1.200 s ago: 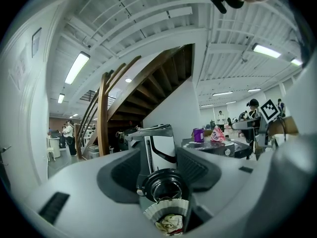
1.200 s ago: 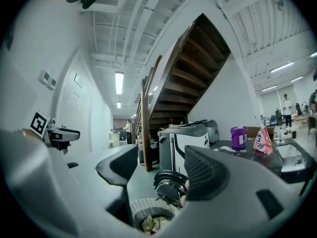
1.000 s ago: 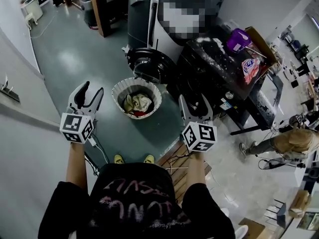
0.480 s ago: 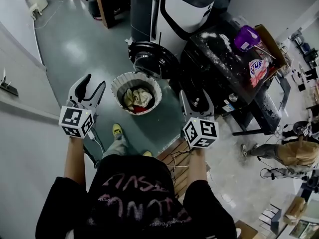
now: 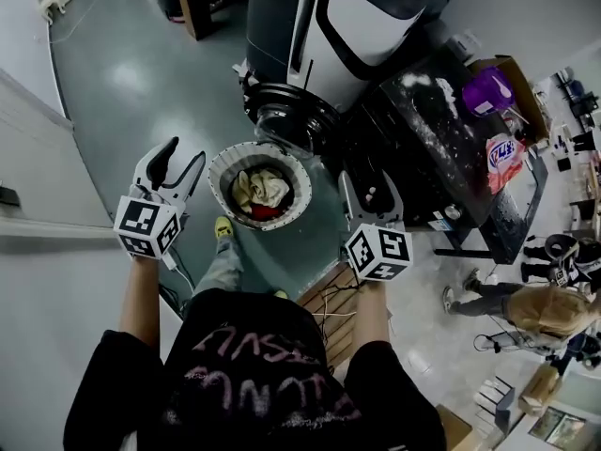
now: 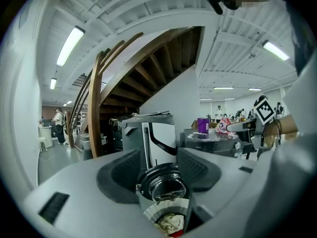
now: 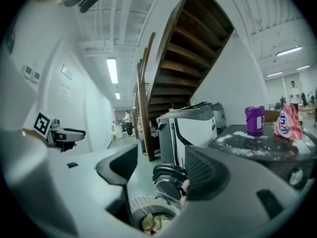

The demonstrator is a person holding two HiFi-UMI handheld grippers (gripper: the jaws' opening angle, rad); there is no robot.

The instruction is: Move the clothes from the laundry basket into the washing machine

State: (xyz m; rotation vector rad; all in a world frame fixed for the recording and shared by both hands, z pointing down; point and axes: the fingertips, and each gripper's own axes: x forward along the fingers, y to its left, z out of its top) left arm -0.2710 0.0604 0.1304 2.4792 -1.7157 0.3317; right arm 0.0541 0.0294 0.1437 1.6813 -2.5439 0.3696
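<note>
A round white laundry basket (image 5: 215, 173) stands on the green floor with cream and red clothes (image 5: 261, 192) in it. Just behind it is the grey and white washing machine (image 5: 349, 19), its round door (image 5: 286, 116) swung open toward the basket. My left gripper (image 5: 177, 163) hangs left of the basket, open and empty. On the basket's right, my right gripper (image 5: 369, 193) is also open and empty. In the left gripper view the basket (image 6: 168, 218) and door (image 6: 163, 185) show between the jaws. The right gripper view shows the basket (image 7: 144, 206) low between its jaws.
A black table (image 5: 441, 148) stands right of the machine, with a purple jar (image 5: 486, 90) and a detergent bag (image 5: 508, 153) on it. A wooden pallet (image 5: 329, 301) lies by my right foot. A white wall (image 5: 38, 167) runs along the left. A person (image 5: 537, 306) is at the far right.
Both grippers have moved forward, closer to the basket and machine, as I stepped forward. Their jaws stand as wide as before, with nothing in them.
</note>
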